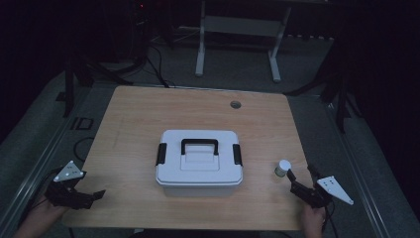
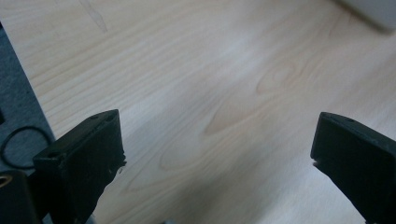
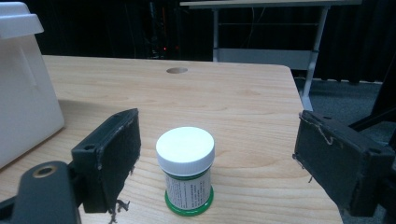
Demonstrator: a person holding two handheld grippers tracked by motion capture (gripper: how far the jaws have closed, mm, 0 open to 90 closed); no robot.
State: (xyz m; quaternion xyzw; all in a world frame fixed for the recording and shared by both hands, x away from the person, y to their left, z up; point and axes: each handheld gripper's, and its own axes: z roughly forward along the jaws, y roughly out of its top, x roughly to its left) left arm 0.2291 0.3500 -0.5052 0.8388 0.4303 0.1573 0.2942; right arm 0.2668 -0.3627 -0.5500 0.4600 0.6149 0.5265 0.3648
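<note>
Altogether, one white lidded box (image 1: 199,163) with one black handle (image 1: 199,145) and two black latches sits closed on the tabletop (image 1: 133,119); its contents are hidden. One white-capped jar (image 3: 186,170) stands upright right of the box, between my right gripper's (image 3: 215,158) spread jaws, untouched. My left gripper (image 2: 219,154), left of the box, gapes empty.

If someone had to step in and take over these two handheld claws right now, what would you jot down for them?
Right gripper: open, jaws either side of the small white-capped bottle, not touching it yet.
Left gripper: open, holding nothing, over bare table at the near left corner.
White storage box: mid-table, lid on, both black side latches look down.
Done: nothing gripped or moved, by the look of it.
Left: probably close on the bottle and lift it; the box likely needs opening if the bottle goes inside.
</note>
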